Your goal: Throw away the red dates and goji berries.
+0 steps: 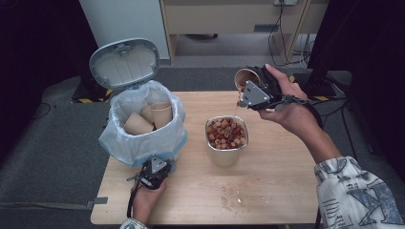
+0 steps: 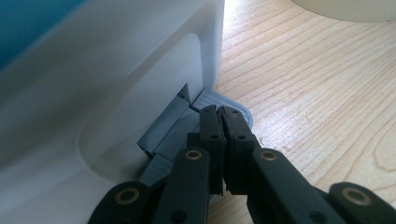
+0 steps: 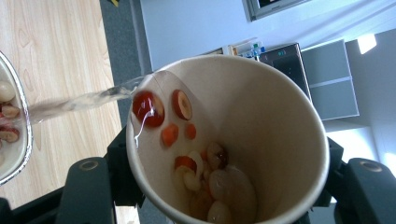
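Observation:
A paper cup (image 1: pixel 244 76) is tilted toward the left above the table's far side, and my right gripper (image 1: pixel 249 85) is shut on it. Inside the cup (image 3: pixel 271 116) lie wet red and pale food pieces, and a thin stream of liquid (image 3: pixel 79 100) runs from its lip into a metal container (image 1: pixel 227 156) full of the same pieces. My left gripper (image 1: pixel 155 171) is shut at the foot of the white pedal bin (image 1: pixel 143 143). Its closed tips (image 2: pixel 219 112) rest on the grey pedal (image 2: pixel 210 98). The bin's lid (image 1: pixel 124 62) stands open.
Two used paper cups (image 1: pixel 148 119) lie in the bin's plastic liner. Crumbs and wet spots (image 1: pixel 234 195) mark the wooden table (image 1: pixel 277 191) near its front edge. Cables and furniture legs stand on the floor behind the table.

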`<state>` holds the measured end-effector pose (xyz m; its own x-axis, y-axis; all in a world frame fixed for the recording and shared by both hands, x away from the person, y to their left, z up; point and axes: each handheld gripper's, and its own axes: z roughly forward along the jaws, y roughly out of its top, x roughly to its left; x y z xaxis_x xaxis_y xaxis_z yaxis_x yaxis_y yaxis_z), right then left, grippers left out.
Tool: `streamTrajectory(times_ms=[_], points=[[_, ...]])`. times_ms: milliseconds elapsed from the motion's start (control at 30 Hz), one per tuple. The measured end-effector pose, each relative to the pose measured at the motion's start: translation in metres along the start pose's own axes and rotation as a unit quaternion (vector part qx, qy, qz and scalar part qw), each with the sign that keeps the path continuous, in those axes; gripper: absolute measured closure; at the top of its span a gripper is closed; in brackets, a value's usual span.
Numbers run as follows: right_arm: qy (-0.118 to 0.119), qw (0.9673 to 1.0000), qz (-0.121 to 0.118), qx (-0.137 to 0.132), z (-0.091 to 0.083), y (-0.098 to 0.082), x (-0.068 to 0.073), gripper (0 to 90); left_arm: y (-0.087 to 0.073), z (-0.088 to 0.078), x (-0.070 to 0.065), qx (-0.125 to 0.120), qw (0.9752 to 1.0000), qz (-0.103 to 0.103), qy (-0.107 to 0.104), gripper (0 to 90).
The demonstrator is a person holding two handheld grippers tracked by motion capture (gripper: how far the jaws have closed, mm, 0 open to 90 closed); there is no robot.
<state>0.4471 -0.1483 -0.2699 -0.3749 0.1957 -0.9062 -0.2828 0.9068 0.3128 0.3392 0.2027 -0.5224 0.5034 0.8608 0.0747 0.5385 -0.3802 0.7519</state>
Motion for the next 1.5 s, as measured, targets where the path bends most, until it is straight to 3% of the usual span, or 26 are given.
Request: streamTrajectory(times_ms=[567,1100,1500], points=[[0.002,1.0000,0.000,-0.002,-0.0008,0.0007,-0.0004,32.7,0.0000,0.0000,0.0002,0.000,1.0000,-0.001,-0.001,86.9],[-0.012,0.9983,-0.057,0.011,-0.0027,0.0064,0.0001,32.8,0.0000,-0.0001,0.0001,0.000,1.0000,0.000,0.000,86.9],[-0.014,0.9971,-0.073,0.017,-0.0033,0.0064,0.0008,32.8,0.0001,-0.0001,0.0001,0.000,1.0000,0.000,0.000,86.9]])
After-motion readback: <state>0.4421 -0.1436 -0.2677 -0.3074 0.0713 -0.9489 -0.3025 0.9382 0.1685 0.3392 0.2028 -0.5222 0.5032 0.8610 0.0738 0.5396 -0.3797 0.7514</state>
